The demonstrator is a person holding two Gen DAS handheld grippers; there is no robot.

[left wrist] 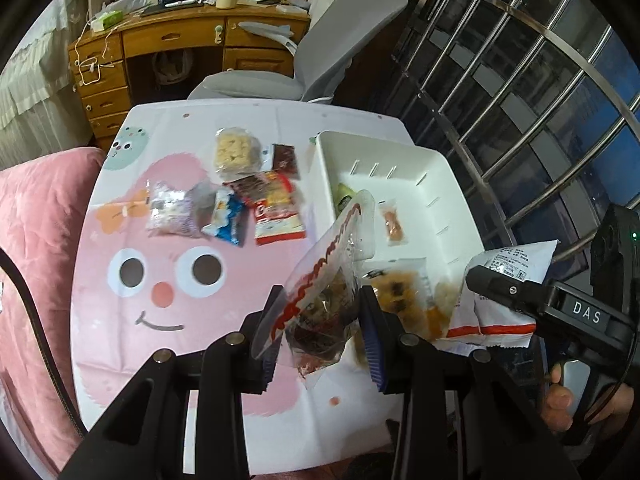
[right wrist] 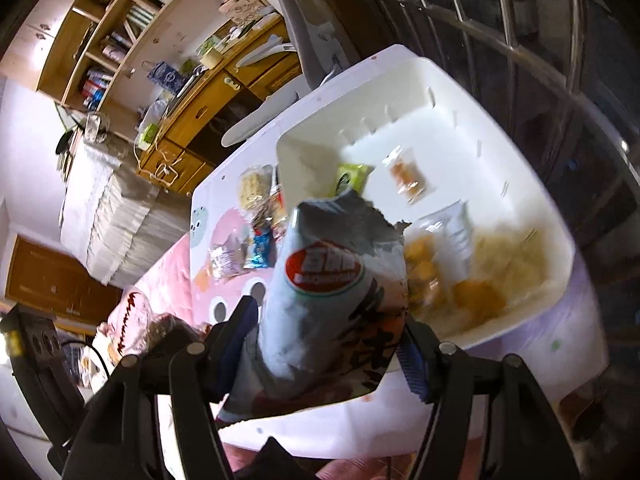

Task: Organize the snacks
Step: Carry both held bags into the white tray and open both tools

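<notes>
While both hands each carry a packet, the white rectangular plastic bin (left wrist: 436, 168) is the place everything turns on: it stands on the far right part of the bench (left wrist: 132, 312), ahead of both grippers and a little to the right of the left one. The left gripper (left wrist: 320, 320) is clamped on a clear crinkly pouch with a red wavy seal and dark pieces inside (left wrist: 324, 280), whose long axis runs up and away toward the bin's near left wall, its top edge overlapping that wall in the left wrist view. The right gripper (right wrist: 328, 336) is clamped on a pale grey-white foil snack bag with a red oval logo (right wrist: 332, 292), held upright with its torn top toward the bin; I judge this hand the nearer, since the bin's near rim lies just beyond its bag.

Inside the bin lie a small clear packet of orange pieces (left wrist: 394, 224), a green packet (right wrist: 352, 174) and yellow-orange packets (right wrist: 440, 280) at the near end, the last blurred. Five more packets sit in a loose group on the bench's pink cartoon-face cover (left wrist: 200, 208), well left of the bin. The held bags hide the bin's near corner and both sets of pads, so how deep each grip goes cannot be told.
</notes>
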